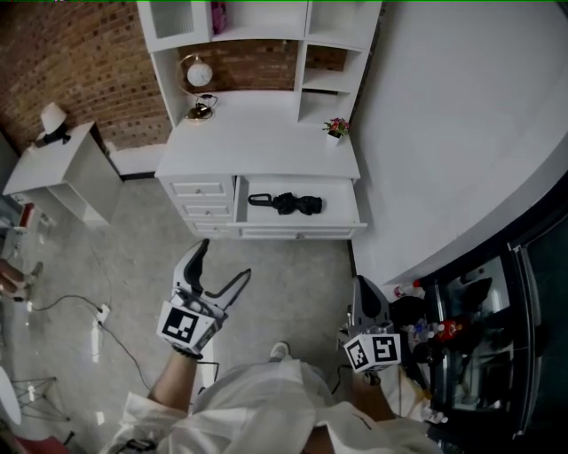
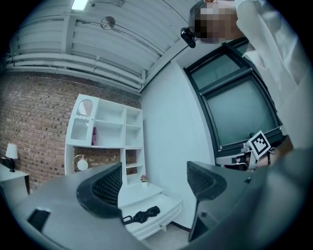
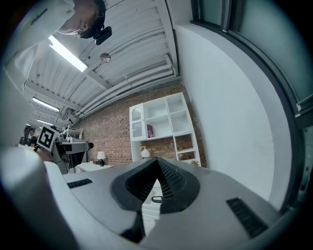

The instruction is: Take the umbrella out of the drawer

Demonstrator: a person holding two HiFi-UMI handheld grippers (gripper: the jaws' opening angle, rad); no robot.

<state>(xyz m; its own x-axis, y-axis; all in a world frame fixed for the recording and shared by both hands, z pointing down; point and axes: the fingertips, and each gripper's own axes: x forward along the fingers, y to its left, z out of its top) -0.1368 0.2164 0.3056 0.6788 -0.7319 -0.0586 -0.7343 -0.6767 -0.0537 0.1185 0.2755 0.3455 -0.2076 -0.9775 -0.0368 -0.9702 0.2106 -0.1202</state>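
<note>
Though not yet reached for, umbrella lies in open drawer, well apart from both grippers.
Umbrella: black, folded, lying crosswise mid-drawer, strap loop at its left end; the only content visible there. Left gripper: jaws wide apart, nothing between, aimed toward drawer. Right gripper: jaws pressed together, holding nothing. Advised: bring the left one down from above, jaws across the thick middle of the bundle rather than the loop, then lift clear of the drawer's front wall. Small drawers left of it: shut, contents unseen. Desk top: round ornament, potted plant. Upper shelf: pink item.
</note>
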